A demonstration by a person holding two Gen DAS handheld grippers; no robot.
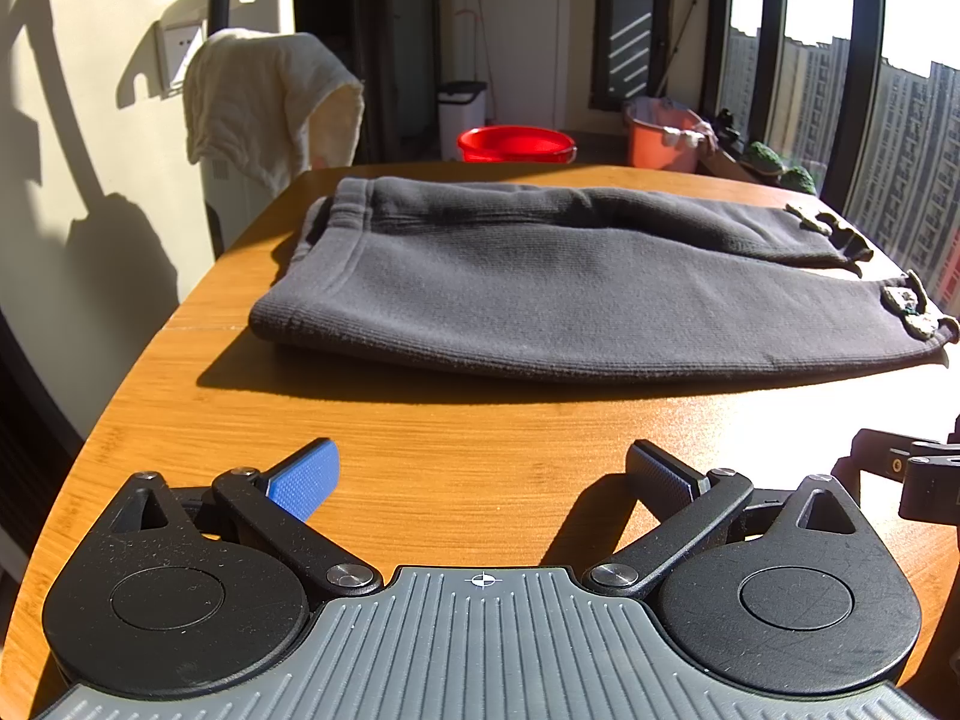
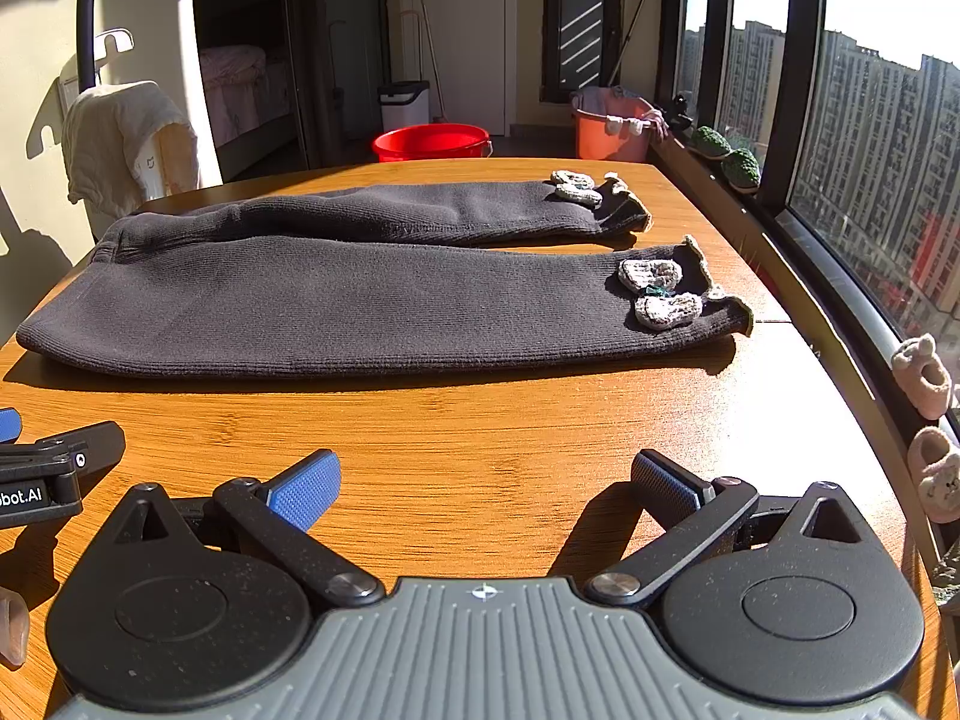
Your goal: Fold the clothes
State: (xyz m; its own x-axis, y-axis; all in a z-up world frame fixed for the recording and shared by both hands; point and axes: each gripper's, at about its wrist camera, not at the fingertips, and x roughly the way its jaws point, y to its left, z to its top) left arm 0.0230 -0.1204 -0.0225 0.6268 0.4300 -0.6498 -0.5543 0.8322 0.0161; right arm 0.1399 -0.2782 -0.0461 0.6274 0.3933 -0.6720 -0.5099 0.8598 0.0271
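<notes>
Trousers [image 1: 570, 288] in dark grey knit are lying flat across the wooden table [image 1: 456, 432], waistband pointing left and both cuffs right, long axis running crosswise ahead of both grippers. Left gripper [image 1: 480, 477] and right gripper [image 2: 483, 483] are hovering near the trousers' closest edge, jaws spread wide, grasping nothing. Only the right view is showing the knitted bows [image 2: 657, 291] on the cuffs clearly.

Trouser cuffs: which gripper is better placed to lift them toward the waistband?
Right gripper: open, it faces the cuffs; the left gripper faces the waistband.
</notes>
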